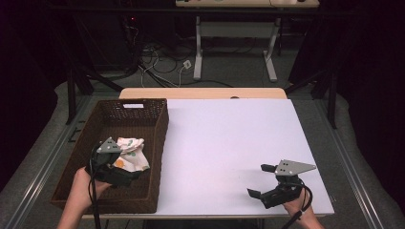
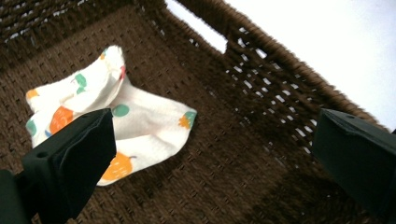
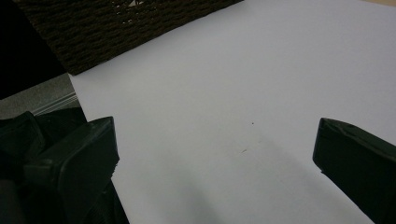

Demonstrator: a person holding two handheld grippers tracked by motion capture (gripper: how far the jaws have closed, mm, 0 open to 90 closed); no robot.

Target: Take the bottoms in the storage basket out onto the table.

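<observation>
A small cloth [image 2: 140,123] lay crumpled on the floor of the brown woven basket [image 1: 157,143]. It was cream-white, printed with orange fruit shapes and small green and teal marks, plus a touch of red near one bunched corner. One end was gathered up into a loose peak while the rest spread flatter across the weave, with one pointed corner reaching toward the basket's middle. In the high view the cloth [image 1: 131,152] sat in the near half of the basket, closer to the wall that faced the white worktop [image 1: 229,143].

The left gripper [image 1: 117,172] hovered inside the basket, just nearer the person than the cloth and partly over it. Its jaws stood wide apart and held nothing; in the left gripper view one jaw overlapped the cloth's lower edge and the other stood well off by the basket's side wall, where a handle slot opened in the weave. The person's left hand [image 1: 83,188] gripped it from the basket's near end.

The right gripper [image 1: 270,183] was well away from the basket, near the worktop's front right corner, held by the right hand [image 1: 298,207]. Its jaws were also spread apart and empty, above bare white worktop, with the basket's corner [image 3: 116,28] seen far ahead of them.
</observation>
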